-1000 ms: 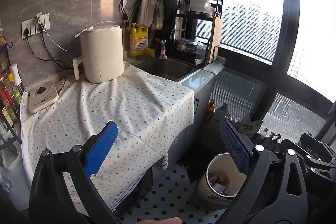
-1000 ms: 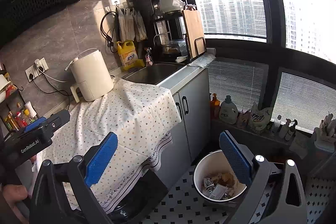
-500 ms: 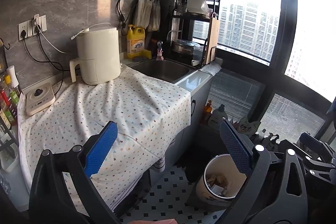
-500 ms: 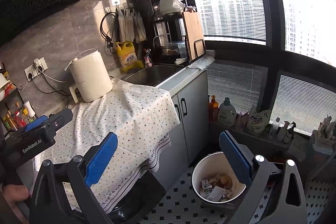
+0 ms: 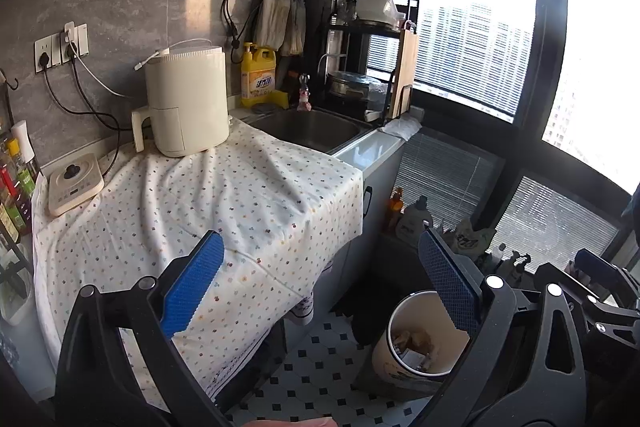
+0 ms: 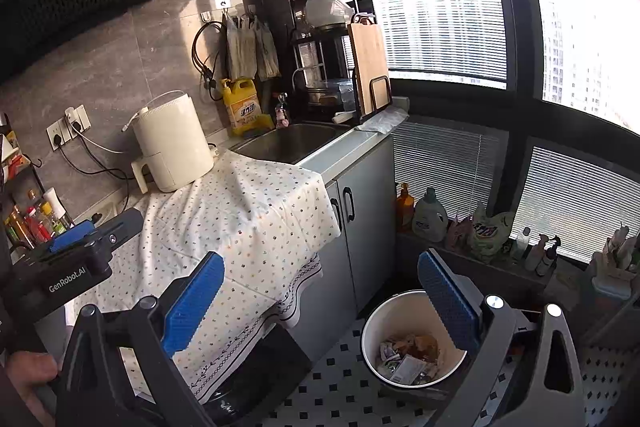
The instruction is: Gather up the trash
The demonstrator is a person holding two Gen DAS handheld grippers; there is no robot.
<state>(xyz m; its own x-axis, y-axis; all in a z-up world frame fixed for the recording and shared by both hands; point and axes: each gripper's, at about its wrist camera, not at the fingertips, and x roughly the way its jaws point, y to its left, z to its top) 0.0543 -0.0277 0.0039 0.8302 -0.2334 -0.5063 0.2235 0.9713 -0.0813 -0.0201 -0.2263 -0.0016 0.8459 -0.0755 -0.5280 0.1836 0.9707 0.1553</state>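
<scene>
Both my tools are empty now. My left gripper (image 5: pixel 320 283) hangs with its blue ribbed pads spread wide above the white cloth with small coloured dots (image 5: pixel 208 203) that covers the counter, and my right gripper (image 6: pixel 324 291) is just as wide, holding nothing. The trash, a heap of crumpled wrappers and paper scraps (image 6: pixel 408 357), lies inside the round white bin (image 6: pixel 372 323) on the black-and-white tiled floor (image 6: pixel 332 379), beside the grey cabinet doors (image 6: pixel 360 227). No litter shows on the dotted cloth, so I judge the collecting done or nearly done.

Compared with a second ago, very little differs: the left view has drifted, so the cream cylindrical appliance (image 5: pixel 186 103) and the steel sink (image 5: pixel 308 129) sit a little lower and nearer, and the bin's contents look the same. The spread of both pairs of fingers is unchanged.
</scene>
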